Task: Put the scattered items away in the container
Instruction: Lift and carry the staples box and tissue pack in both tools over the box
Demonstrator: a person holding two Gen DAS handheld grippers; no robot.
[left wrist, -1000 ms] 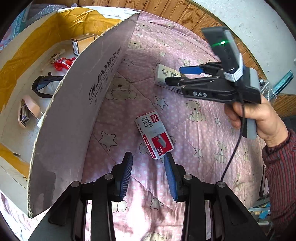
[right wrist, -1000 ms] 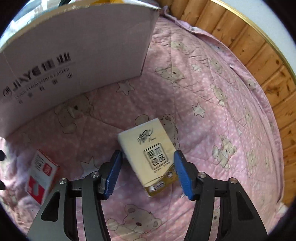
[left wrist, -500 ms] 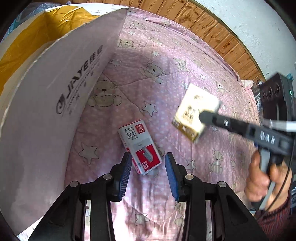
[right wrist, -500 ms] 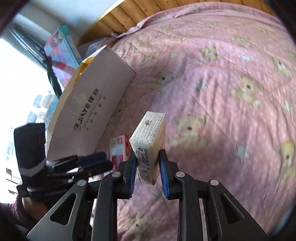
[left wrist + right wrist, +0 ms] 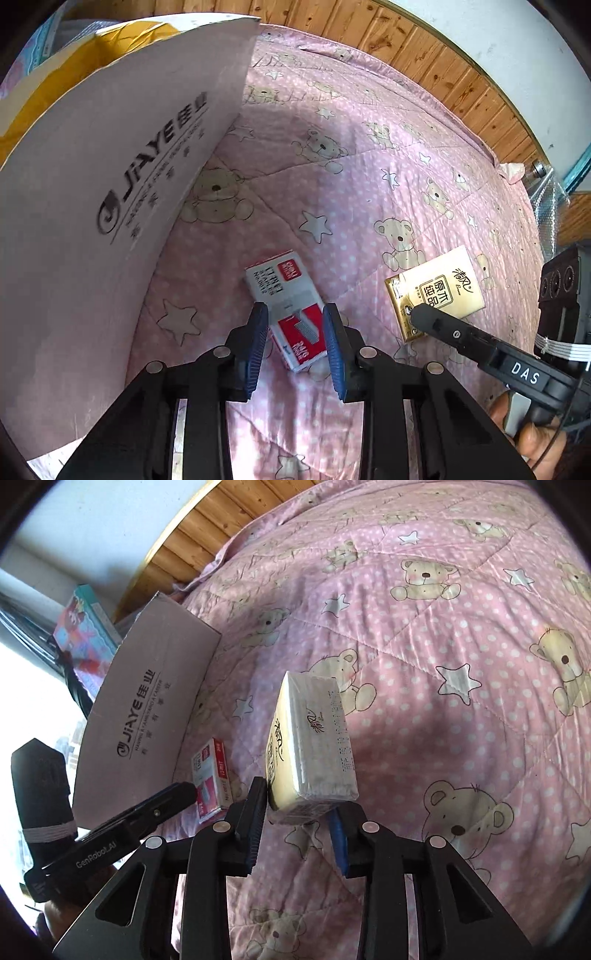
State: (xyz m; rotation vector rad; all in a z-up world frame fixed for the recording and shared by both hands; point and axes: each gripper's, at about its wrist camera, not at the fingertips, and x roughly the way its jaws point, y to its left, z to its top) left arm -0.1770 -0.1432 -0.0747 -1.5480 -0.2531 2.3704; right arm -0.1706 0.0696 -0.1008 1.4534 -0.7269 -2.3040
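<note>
My right tool (image 5: 297,825) pinches only the tissue pack's (image 5: 314,738) lower end, so it may pivot loose. My left tool (image 5: 293,341) straddles the staple box (image 5: 286,308) on the bed, open, apparently not touching.

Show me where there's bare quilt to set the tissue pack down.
Free: the wide quilt stretch between the cardboard box flap and the wooden wall. Crowded: near the staple box, straddled by the left hand-held gripper.
</note>
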